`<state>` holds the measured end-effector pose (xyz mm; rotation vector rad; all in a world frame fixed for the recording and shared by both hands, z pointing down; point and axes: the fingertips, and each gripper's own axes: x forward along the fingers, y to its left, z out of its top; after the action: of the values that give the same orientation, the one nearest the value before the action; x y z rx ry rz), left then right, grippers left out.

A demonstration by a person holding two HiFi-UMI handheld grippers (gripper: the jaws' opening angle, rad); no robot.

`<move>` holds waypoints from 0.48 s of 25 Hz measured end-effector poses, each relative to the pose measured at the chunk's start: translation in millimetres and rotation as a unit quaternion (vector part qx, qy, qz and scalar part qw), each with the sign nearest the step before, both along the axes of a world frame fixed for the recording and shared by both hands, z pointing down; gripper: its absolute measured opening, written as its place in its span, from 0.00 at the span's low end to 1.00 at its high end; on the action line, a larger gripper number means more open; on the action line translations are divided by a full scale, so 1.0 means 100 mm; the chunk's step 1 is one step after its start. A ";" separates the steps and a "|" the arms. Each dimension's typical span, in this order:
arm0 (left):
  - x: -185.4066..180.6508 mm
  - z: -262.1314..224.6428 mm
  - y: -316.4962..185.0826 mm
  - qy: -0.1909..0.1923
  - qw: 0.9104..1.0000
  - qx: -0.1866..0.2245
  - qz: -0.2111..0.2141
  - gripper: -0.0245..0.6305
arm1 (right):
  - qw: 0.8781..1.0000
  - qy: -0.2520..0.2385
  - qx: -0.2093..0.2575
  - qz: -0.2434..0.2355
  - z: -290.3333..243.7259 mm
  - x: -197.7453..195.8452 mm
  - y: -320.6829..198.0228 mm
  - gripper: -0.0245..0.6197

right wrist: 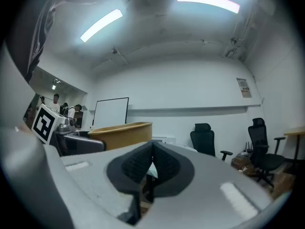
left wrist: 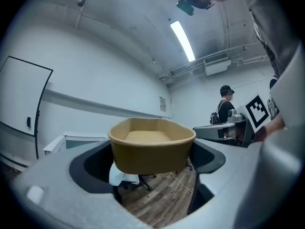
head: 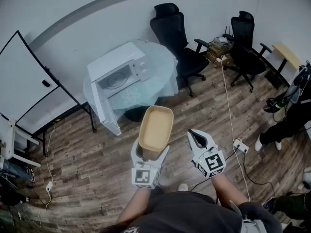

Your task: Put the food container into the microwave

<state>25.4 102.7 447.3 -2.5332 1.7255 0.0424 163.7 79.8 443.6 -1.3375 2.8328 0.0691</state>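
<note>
Food container [head: 156, 128] sits clamped between the left tongs [head: 151, 153].

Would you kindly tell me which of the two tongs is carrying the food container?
The left tongs: they are shut on the tan food container, whereas the right tongs are closed on nothing.

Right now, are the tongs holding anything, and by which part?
The left tongs hold the tan food container by its near end, a jaw pressed on each side. The right tongs are shut and empty.
</note>
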 end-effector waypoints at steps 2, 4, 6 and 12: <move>0.00 -0.01 -0.01 0.001 1.000 -0.001 0.002 0.81 | 1.000 0.001 -0.002 0.001 0.00 0.00 -0.01 0.04; 0.01 -0.02 -0.02 -0.001 1.000 0.001 0.003 0.81 | 1.000 0.002 -0.001 0.000 0.00 -0.01 -0.02 0.04; 0.03 -0.03 -0.05 -0.008 1.000 0.005 0.004 0.81 | 1.000 0.003 0.001 -0.001 0.00 -0.02 -0.04 0.04; 0.08 -0.06 -0.06 -0.012 1.000 0.008 0.000 0.81 | 1.000 -0.003 0.005 -0.011 -0.05 0.00 -0.02 0.04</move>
<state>33.6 96.6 440.9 -2.5108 1.7099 0.0256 163.7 77.7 438.7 -1.3025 2.8373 0.0791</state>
